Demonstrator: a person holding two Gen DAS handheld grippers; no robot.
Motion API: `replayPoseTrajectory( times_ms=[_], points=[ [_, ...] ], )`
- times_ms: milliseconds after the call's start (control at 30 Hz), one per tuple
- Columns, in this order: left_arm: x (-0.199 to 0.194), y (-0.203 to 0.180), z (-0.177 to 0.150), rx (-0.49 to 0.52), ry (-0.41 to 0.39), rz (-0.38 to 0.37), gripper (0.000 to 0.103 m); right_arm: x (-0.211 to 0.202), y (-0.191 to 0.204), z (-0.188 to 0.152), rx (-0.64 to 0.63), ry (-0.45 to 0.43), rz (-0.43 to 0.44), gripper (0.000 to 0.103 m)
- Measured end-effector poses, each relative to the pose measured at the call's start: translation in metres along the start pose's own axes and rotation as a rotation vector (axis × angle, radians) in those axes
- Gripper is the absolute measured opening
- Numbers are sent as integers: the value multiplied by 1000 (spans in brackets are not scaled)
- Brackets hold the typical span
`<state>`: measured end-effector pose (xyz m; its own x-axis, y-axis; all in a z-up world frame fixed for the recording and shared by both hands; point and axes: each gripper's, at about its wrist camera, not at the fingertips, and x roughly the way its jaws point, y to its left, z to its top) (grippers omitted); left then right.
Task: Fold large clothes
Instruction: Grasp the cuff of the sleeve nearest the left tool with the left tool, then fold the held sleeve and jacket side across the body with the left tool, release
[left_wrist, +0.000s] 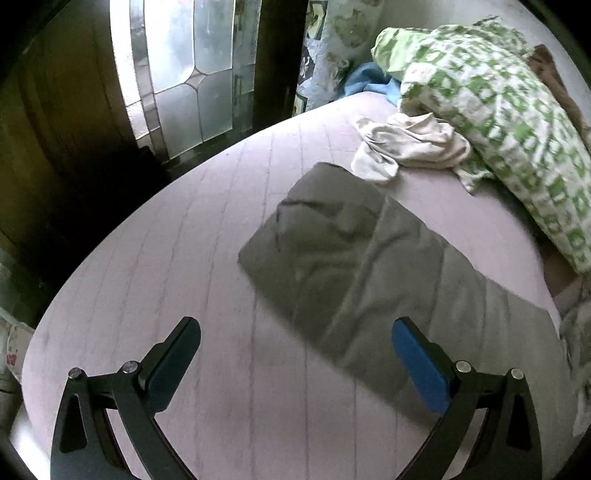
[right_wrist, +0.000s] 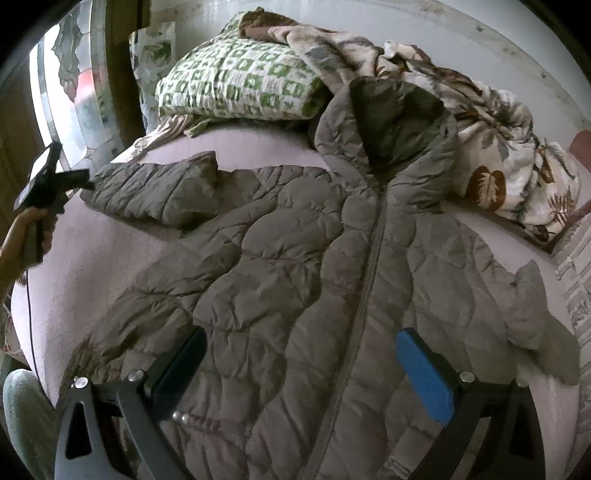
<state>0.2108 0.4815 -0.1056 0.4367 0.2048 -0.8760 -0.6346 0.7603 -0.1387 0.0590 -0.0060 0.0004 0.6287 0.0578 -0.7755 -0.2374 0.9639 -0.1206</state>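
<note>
A grey quilted hooded jacket (right_wrist: 295, 258) lies front up and zipped on the pale pink bed (right_wrist: 92, 251). Its hood (right_wrist: 388, 122) points to the far side. One sleeve (right_wrist: 155, 192) stretches left; in the left wrist view this sleeve (left_wrist: 351, 266) lies ahead of me. My left gripper (left_wrist: 295, 354) is open and empty above the sheet, near the sleeve's side; it also shows in the right wrist view (right_wrist: 79, 181) at the sleeve's cuff. My right gripper (right_wrist: 301, 362) is open and empty above the jacket's lower front.
A green-patterned pillow (right_wrist: 236, 81) and a leaf-print blanket (right_wrist: 498, 147) lie at the far side of the bed. A crumpled white cloth (left_wrist: 406, 146) lies by the pillow. A frosted glass window (left_wrist: 184, 74) and dark wood frame stand left of the bed.
</note>
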Motion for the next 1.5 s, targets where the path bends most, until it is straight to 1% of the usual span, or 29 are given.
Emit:
replayPoseTrajectory(
  times_ms=[67, 100, 133, 167, 200, 233, 267, 300, 333, 400, 433, 533, 567, 600, 700, 767, 800, 833, 867, 900, 933, 967, 1067, 1100, 1167, 1267, 1300, 1400, 1500],
  points=[
    [23, -2, 9, -1, 59, 16, 103, 7, 0, 2, -7, 11, -4, 103],
    [31, -3, 12, 5, 74, 26, 100, 12, -1, 3, -9, 18, -6, 103],
    [37, -8, 13, 30, 63, 64, 100, 15, -2, 4, -8, 25, -7, 103],
    [37, -14, 12, 66, 33, 88, 96, 20, -3, 6, -6, 31, -6, 103],
    [37, -20, 11, 92, 20, 85, 83, 24, -5, 7, -5, 34, -5, 103],
    [34, -27, 10, 125, 1, 81, 66, 26, -6, 9, -6, 34, -6, 103],
    [31, -34, 8, 155, -14, 83, 55, 31, -7, 11, -7, 35, -10, 103],
    [30, -38, 8, 168, -14, 64, 30, 34, -8, 12, -8, 37, -11, 103],
    [27, -43, 6, 186, -9, 29, 17, 41, -10, 15, -9, 41, -10, 103],
    [16, -49, 3, 229, -38, 39, 14, 56, -12, 24, -15, 58, -2, 103],
    [9, -46, 1, 228, -51, 29, 13, 64, -12, 30, -21, 64, 0, 103],
    [-25, -28, 3, 177, -124, -27, 13, 92, -11, 56, -23, 86, 19, 103],
    [-41, -21, 3, 169, -158, -35, 13, 103, -11, 69, -7, 90, 38, 103],
    [-49, -15, 6, 164, -176, -38, 13, 112, -10, 79, 7, 90, 55, 103],
    [-81, 6, 11, 141, -223, -90, 13, 141, 6, 120, 32, 65, 99, 103],
    [-97, 7, 10, 168, -243, -99, 13, 163, 28, 142, 31, 53, 129, 103],
    [-101, 6, 7, 180, -250, -97, 13, 174, 39, 146, 20, 65, 137, 103],
    [-108, 2, 6, 196, -261, -97, 13, 190, 53, 150, -3, 95, 136, 103],
    [-114, -3, 5, 209, -264, -114, 13, 206, 66, 149, -36, 135, 118, 103],
    [-120, -6, 5, 218, -267, -122, 13, 222, 79, 146, -80, 181, 74, 103],
    [-129, -11, 3, 237, -281, -119, 13, 228, 83, 144, -92, 190, 58, 103],
    [-140, -17, 0, 261, -303, -121, 13, 225, 80, 144, -74, 176, 62, 103],
    [-162, -37, -9, 321, -336, -155, 13, 198, 56, 140, 10, 142, 134, 103],
    [-170, -46, -13, 341, -349, -167, 13, 186, 46, 136, 14, 125, 133, 103],
    [-186, -63, -24, 385, -365, -203, 13, 163, 27, 127, 10, 93, 125, 103],
    [-205, -96, -47, 466, -370, -252, 13, 136, -9, 109, 11, 70, 88, 103],
    [-209, -108, -55, 493, -366, -267, 13, 126, -25, 100, 22, 64, 73, 103],
    [-217, -150, -84, 570, -339, -310, 13, 102, -57, 84, 51, 55, 45, 103],
    [-221, -184, -115, 620, -322, -349, 13, 74, -97, 64, 96, 11, 13, 103]
  ],
)
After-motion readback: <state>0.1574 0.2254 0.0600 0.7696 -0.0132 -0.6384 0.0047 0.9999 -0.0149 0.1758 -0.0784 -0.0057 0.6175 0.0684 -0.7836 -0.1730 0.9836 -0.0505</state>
